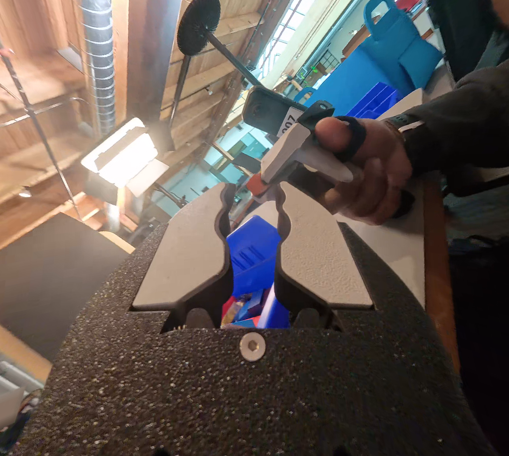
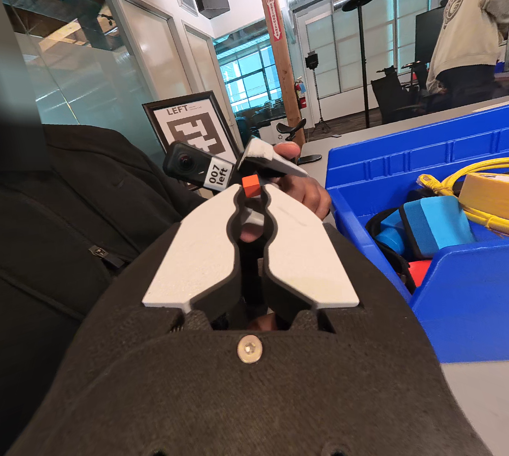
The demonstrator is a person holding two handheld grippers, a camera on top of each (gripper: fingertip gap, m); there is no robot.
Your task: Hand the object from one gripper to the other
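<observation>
Pinching orange cube [image 2: 250,187], right gripper [image 2: 250,192]; white-labelled left gripper [image 1: 252,190] open around it

Lettered camera sticker [image 2: 219,176], framed sheet [image 2: 190,123] (red post sign [image 2: 273,15])

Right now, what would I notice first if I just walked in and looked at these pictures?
A tiny orange cube is pinched at the tips of the right tool, right in the middle of its view. The left tool is open and meets it tip to tip. To the right, a bright blue bin on the table holds a yellow cable.
</observation>
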